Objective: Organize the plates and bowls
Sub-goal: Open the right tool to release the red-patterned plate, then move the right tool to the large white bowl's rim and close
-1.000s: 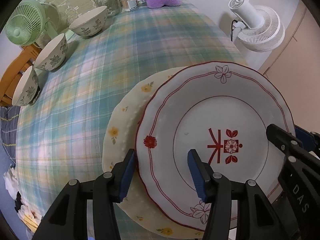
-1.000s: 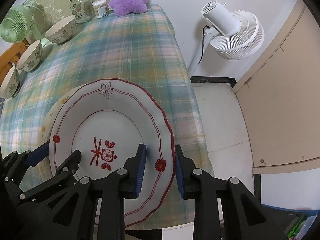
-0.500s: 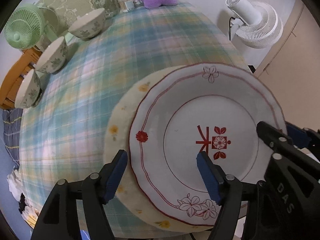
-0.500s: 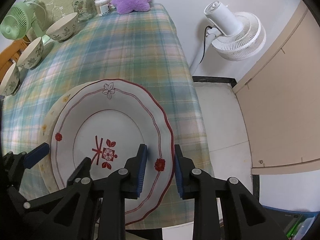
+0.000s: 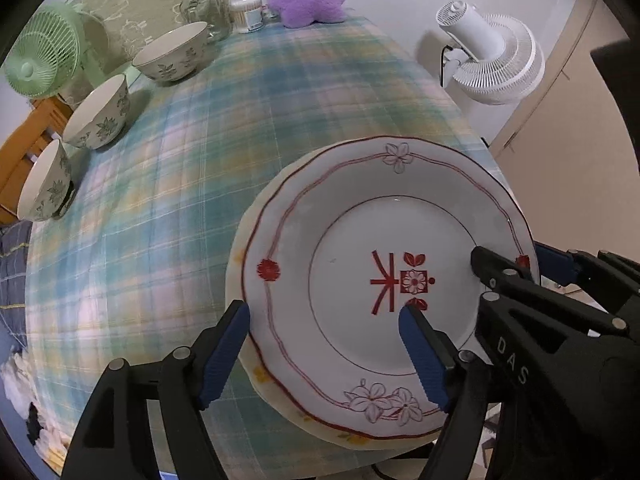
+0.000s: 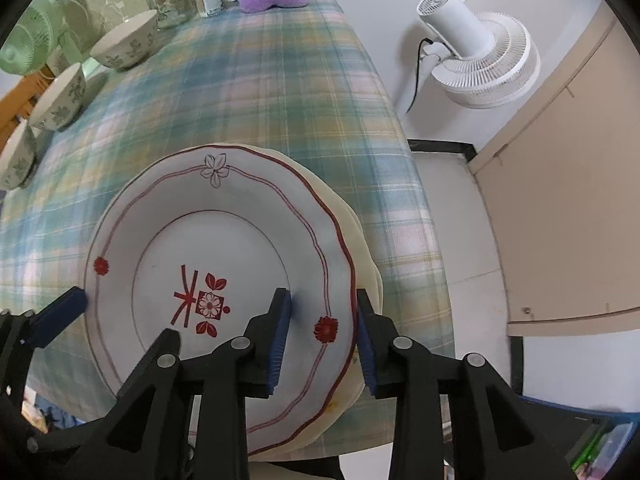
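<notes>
Left tool jaws just opening | straddles red-rimmed plate edge, untouched

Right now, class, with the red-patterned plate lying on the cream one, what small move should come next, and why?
Probably lift both tools clear. The red-patterned plate already rests on the cream plate; the left tool has just opened wide, and the right tool has just loosened around the rim. Three bowls remain unstacked.
</notes>
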Demonstrator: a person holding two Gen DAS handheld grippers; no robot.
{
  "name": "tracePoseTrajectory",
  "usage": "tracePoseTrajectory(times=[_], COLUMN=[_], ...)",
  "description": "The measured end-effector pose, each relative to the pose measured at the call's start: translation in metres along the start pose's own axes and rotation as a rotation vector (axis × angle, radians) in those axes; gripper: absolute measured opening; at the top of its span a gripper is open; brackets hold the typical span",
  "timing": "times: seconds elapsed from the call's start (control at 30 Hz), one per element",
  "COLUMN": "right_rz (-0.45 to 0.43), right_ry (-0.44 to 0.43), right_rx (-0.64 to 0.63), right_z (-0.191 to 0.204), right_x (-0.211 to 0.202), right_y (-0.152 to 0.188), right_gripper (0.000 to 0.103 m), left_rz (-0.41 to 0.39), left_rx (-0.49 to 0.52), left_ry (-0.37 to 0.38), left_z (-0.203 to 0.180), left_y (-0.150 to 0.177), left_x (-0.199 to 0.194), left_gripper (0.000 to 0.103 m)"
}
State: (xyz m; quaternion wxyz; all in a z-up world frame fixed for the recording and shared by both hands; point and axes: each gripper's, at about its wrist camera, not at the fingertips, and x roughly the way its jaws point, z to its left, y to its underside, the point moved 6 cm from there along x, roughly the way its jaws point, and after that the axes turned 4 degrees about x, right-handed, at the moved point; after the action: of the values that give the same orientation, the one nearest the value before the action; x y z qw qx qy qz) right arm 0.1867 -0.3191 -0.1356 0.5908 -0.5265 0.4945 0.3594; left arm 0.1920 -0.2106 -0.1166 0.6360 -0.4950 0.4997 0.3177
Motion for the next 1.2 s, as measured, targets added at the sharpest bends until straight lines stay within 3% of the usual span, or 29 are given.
tracePoseTrajectory(times=[0.1, 0.17, 0.23, 0.43, 0.77, 0.93, 1.2], right_rz=[-0.002, -0.005, -0.002, 0.000, -0.105, -0.146, -0.169], right_ry=[-0.008, -0.013, -0.056, -0.070, -0.113, -0.100, -0.159], right_rx=[0.017, 0.022, 0.028, 0.040, -0.005, -0.030, -0.032], right_z=[0.002, 0.003, 0.006, 0.008, 0.014, 0.029, 0.082], right_x=[0.000, 0.001, 0.002, -0.005, -0.040, -0.051, -0.069], right_y=[0.000, 0.001, 0.003, 0.006, -0.012, -0.020, -0.022], right_gripper=[0.049, 0.066, 0.076, 0.077, 0.077, 0.077, 0.076], left_rz=[0.006, 0.015, 0.017, 0.006, -0.098, -0.130, -0.157], left_rx=[-0.012, -0.019, -0.026, -0.053, -0.133, -0.168, -0.211], left_ry=[0.004, 0.015, 0.023, 0.044, 0.027, -0.006, -0.016], left_z=[0.006, 0.012, 0.016, 0.020, 0.039, 0.059, 0.121], left_y=[0.002, 0.006, 0.009, 0.010, 0.000, 0.001, 0.011], left_x=[0.001, 0.003, 0.002, -0.010, -0.035, -0.049, -0.063], left_gripper=[0.080, 0.081, 0.082, 0.083, 0.083, 0.082, 0.082])
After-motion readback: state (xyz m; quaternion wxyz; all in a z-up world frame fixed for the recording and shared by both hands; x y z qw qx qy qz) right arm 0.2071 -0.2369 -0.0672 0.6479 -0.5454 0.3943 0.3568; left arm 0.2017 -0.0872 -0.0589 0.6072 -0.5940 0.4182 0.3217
